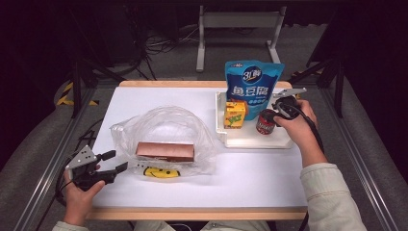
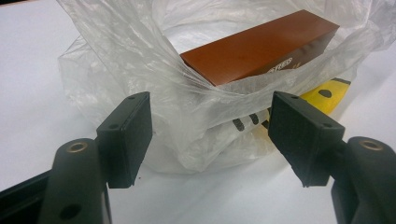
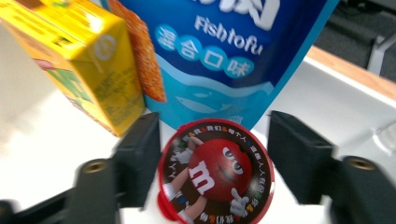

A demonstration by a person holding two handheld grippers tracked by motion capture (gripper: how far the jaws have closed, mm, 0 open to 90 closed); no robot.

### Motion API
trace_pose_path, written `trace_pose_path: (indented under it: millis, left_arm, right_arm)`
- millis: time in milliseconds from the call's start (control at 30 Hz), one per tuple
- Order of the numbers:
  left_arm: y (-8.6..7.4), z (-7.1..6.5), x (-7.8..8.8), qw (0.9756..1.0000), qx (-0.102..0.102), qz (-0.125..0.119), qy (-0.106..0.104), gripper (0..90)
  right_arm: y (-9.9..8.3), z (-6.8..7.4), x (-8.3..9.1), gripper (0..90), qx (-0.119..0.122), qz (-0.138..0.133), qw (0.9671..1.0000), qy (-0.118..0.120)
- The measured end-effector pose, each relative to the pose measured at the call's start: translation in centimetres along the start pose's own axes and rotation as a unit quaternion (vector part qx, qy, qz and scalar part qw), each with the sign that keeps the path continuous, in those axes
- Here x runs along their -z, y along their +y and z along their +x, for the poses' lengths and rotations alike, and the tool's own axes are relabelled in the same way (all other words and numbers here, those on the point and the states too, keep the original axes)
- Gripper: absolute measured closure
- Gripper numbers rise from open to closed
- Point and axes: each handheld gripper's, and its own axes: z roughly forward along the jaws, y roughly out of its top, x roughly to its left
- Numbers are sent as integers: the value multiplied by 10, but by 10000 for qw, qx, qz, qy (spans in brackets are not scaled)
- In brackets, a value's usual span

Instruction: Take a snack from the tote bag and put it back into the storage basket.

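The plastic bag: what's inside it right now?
The plastic bag holds a brown box lying flat. A yellow smiley face shows at its front edge; crumpled plastic hides anything beneath the box.

Bright table, dark surroundings, slight blur

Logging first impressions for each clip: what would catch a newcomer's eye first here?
Probably the tall blue fish tofu pouch standing at the back of the white tray on the table's right. Next, the round red candy tub sitting between the right hand-held gripper's jaws, beside a yellow drink carton. On the left lies a clear plastic bag holding a brown box.
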Motion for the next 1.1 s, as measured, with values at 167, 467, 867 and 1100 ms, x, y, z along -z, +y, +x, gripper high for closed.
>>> trace_pose_path:
  millis: [167, 467, 867, 1100]
  left_arm:
    - [0, 0, 0, 10000, -11, 2, -4, 312]
    - [0, -1, 1, 10000, -9, -21, -13, 314]
    - [0, -1, 1, 10000, -24, -15, -7, 314]
    - [1, -2, 1, 10000, -22, -7, -12, 313]
  right_arm:
    - [4, 11, 11, 751, 9, 91, 9994, 325]
    - [1, 28, 5, 900, 239, 619, 9963, 554]
    - [-9, 21, -4, 900, 221, 869, 9952, 399]
    - [-12, 11, -4, 900, 84, 825, 9961, 305]
